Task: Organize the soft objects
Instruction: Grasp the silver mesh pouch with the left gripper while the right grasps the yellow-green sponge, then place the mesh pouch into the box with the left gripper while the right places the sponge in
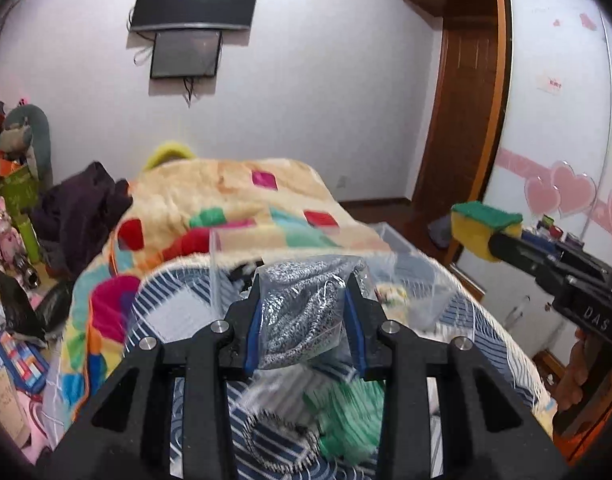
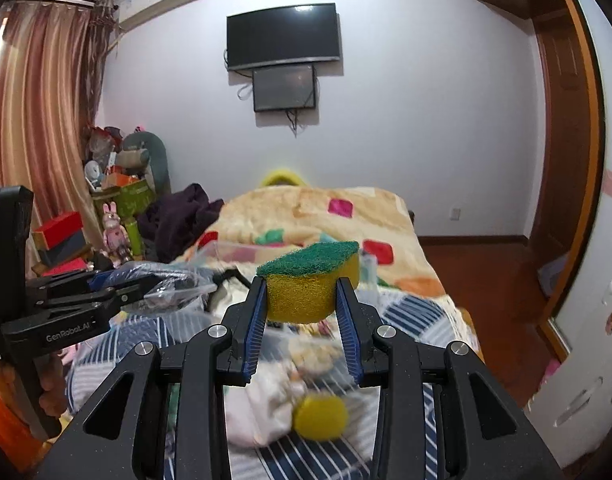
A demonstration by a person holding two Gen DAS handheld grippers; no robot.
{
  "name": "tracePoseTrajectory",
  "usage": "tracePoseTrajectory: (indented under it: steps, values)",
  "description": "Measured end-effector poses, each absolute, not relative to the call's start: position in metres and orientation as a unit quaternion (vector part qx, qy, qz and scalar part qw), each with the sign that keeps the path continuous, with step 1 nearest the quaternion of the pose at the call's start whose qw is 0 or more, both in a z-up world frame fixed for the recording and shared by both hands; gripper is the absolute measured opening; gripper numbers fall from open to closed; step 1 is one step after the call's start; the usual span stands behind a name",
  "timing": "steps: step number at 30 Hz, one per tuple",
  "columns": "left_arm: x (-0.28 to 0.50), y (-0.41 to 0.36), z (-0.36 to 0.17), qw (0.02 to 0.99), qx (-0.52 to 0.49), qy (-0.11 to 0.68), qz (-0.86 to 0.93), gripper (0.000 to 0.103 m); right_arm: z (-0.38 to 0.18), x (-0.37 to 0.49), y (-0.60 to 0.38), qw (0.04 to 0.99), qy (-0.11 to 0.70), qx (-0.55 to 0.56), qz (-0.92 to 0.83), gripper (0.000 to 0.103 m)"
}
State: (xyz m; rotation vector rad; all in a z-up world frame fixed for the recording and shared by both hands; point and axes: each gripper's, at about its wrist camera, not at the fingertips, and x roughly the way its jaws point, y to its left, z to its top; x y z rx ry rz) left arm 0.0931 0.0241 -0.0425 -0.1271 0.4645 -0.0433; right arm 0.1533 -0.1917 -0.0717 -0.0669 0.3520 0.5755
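My left gripper (image 1: 304, 320) is clamped on a bagged grey cloth (image 1: 302, 304) between its fingers, my right gripper (image 2: 302, 312) pinching the sponge (image 2: 312, 280) above the bed (image 2: 406, 312).

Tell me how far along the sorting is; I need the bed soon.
Nothing visibly put away yet. In hand: left gripper holds a bagged grey cloth; right gripper holds a sponge. Left: a yellow sponge and green fabric on the bed.
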Motion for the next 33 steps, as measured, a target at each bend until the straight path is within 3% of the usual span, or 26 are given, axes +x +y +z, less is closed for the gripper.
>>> tracePoseTrajectory:
  steps: [7, 28, 33]
  values:
    - [0.122, 0.028, -0.038, 0.971, -0.058, 0.232, -0.008, 0.035, -0.074, 0.172, -0.168, 0.937, 0.179, -0.03, 0.298, 0.031]
    - [0.192, 0.01, -0.102, 0.943, -0.026, 0.332, 0.009, 0.036, -0.131, 0.229, -0.133, 0.892, 0.34, -0.054, 0.294, 0.034]
    - [0.187, 0.014, -0.105, 0.94, -0.037, 0.339, -0.001, 0.043, -0.13, 0.224, -0.136, 0.894, 0.337, -0.061, 0.29, 0.036]
